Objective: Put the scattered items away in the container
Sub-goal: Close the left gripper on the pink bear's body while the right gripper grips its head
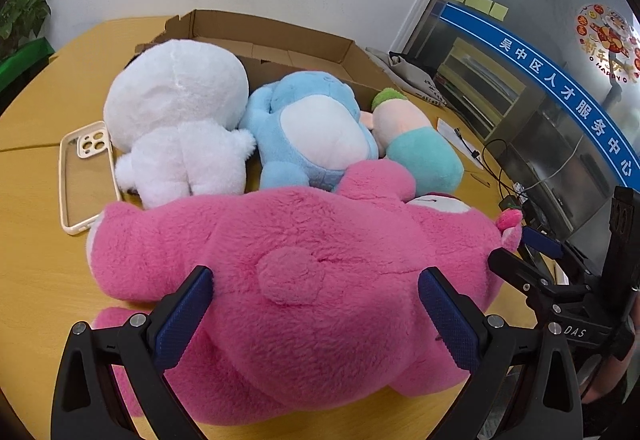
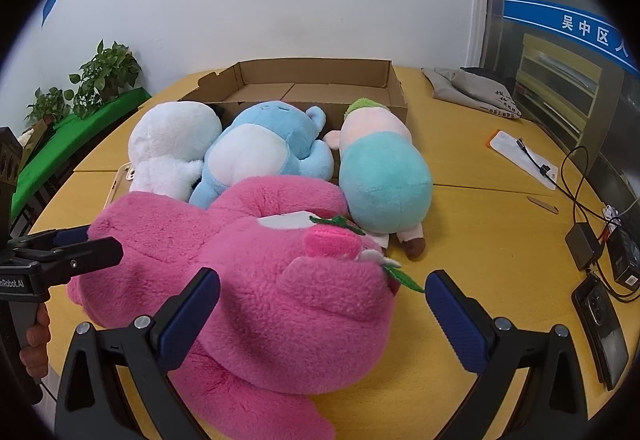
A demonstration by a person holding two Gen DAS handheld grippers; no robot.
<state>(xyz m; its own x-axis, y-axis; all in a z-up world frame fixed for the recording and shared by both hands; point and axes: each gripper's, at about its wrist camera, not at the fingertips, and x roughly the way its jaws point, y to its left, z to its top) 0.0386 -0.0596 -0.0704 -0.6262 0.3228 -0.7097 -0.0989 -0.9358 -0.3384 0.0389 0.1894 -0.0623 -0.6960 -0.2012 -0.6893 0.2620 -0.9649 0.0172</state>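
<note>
Pink plush (image 1: 304, 280) nearest, between spread fingers of left gripper (image 1: 316, 304); right gripper (image 2: 322, 310) also spread, empty. White (image 1: 176, 120), blue (image 1: 308, 128), teal (image 1: 420, 144) plushes beyond; box (image 2: 396, 96) far.

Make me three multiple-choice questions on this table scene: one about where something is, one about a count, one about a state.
1. Where does the phone case lie?
A. on the table left of the white plush
B. inside the cardboard box
C. on top of the pink plush

2. How many plush toys lie on the table?
A. two
B. four
C. six

3. How does the left gripper stand?
A. shut on the phone case
B. open, fingers either side of the pink plush
C. shut and empty

Answers: A, the case lies flat beside the white toy; B, white, blue, teal and pink; B, wide gap between the pads.
</note>
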